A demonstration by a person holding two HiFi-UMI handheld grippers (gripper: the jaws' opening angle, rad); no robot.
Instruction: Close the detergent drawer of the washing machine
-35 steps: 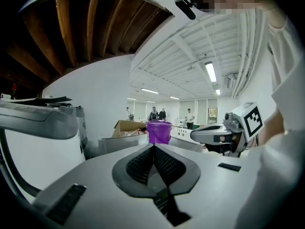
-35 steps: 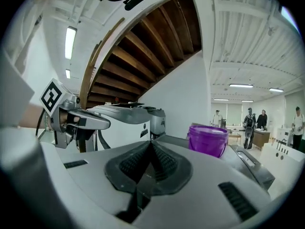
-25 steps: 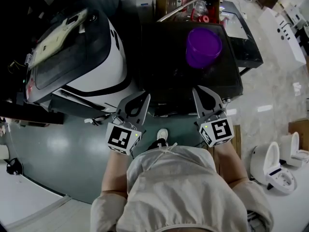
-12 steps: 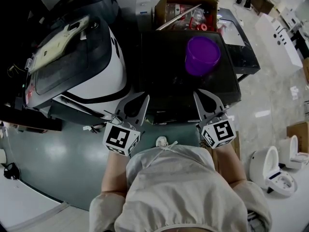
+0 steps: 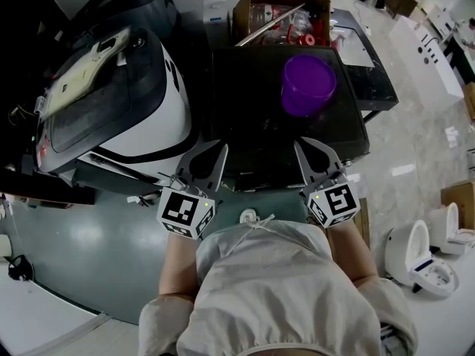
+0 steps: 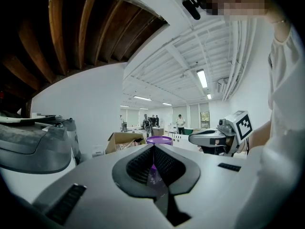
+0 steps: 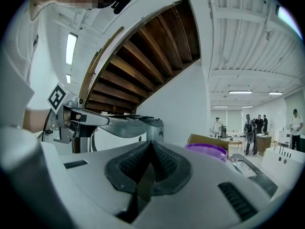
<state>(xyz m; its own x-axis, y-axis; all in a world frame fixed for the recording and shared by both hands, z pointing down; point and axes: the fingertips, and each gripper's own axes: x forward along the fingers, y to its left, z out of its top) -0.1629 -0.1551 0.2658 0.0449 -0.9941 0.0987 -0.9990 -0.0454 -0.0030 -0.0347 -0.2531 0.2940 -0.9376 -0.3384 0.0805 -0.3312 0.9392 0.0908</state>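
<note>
A black washing machine [image 5: 252, 106] stands right in front of me, seen from above, with a purple bucket [image 5: 306, 85] on its top. Its front is too dark to make out a detergent drawer. My left gripper [image 5: 214, 159] hovers at the machine's near edge on the left, and my right gripper [image 5: 310, 153] at the near edge on the right. In the left gripper view the left gripper [image 6: 153, 149] has its pads pressed together with nothing between them. The right gripper [image 7: 150, 147] looks the same in its own view.
A white and black appliance with a grey lid [image 5: 111, 95] stands close on the left. An open cardboard box [image 5: 282, 12] of clutter sits behind the machine. White fixtures [image 5: 419, 258] lie on the floor at right. People stand far off in the hall [image 7: 250, 128].
Both grippers have stayed at the machine's near edge. Only the head view has shifted slightly, so the bucket and machine sit a little left.
</note>
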